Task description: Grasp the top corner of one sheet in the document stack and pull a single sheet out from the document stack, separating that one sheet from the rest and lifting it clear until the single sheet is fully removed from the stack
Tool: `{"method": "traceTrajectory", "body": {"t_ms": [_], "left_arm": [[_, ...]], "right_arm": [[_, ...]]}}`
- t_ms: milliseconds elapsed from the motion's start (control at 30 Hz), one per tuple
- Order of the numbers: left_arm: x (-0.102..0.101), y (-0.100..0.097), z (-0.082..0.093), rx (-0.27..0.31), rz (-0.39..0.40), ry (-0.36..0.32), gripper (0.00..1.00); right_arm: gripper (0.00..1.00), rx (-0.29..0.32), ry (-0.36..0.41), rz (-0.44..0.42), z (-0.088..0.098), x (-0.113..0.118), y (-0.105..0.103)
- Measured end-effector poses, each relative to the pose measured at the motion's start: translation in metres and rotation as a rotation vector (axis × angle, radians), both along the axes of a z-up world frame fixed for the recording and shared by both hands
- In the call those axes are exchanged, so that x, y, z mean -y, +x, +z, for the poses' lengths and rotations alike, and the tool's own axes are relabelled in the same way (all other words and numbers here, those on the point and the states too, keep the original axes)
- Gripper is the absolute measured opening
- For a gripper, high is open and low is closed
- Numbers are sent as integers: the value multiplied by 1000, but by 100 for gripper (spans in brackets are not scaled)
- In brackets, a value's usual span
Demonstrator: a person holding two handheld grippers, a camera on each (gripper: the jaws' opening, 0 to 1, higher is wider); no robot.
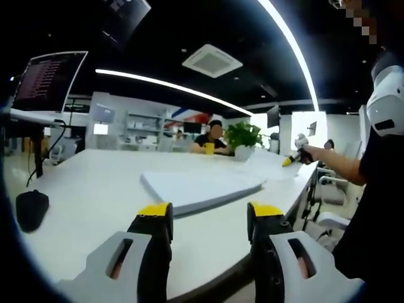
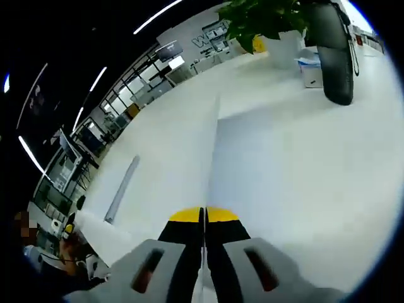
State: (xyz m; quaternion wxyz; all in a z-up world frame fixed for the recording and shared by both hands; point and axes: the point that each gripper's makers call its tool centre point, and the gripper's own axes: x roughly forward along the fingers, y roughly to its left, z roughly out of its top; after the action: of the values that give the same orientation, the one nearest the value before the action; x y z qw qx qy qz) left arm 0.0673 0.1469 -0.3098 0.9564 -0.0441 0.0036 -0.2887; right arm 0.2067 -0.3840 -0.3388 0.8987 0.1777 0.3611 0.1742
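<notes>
The document stack (image 1: 201, 187) lies flat on the white bench (image 1: 95, 189), ahead of the left gripper (image 1: 209, 218), whose yellow-tipped fingers (image 1: 156, 210) are spread wide and hold nothing; the stack's near edge sits beyond and between the fingertips, not touching them. Beside the stack, toward the bench's edge, rests a dark mouse (image 1: 31, 209). Beyond the stack stand a potted plant (image 1: 243, 139) and a yellow cup (image 1: 209, 148), with a seated person behind them. In the left gripper view the right gripper (image 1: 294, 158) is held out past the stack's far corner, near the plant. In the right gripper view its fingers (image 2: 185, 216) are pressed together, pinching the edge of a single sheet (image 2: 297, 189) that spreads out ahead of them toward the plant (image 2: 265, 19).
</notes>
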Motion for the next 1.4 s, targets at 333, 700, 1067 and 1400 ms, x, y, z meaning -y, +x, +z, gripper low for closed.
{"method": "traceTrajectory", "body": {"t_ms": [333, 700, 1067, 1400], "left_arm": [[2, 0, -2, -5, -5, 2, 47], [-1, 1, -6, -18, -2, 7, 46], [0, 3, -6, -23, -11, 12, 46], [-1, 3, -8, -29, -10, 14, 45]], "right_arm": [[2, -15, -209, 33, -12, 6, 10], [2, -54, -287, 26, -21, 39, 29], [2, -41, -421, 52, -26, 58, 42], [19, 34, -613, 124, -26, 58, 39]]}}
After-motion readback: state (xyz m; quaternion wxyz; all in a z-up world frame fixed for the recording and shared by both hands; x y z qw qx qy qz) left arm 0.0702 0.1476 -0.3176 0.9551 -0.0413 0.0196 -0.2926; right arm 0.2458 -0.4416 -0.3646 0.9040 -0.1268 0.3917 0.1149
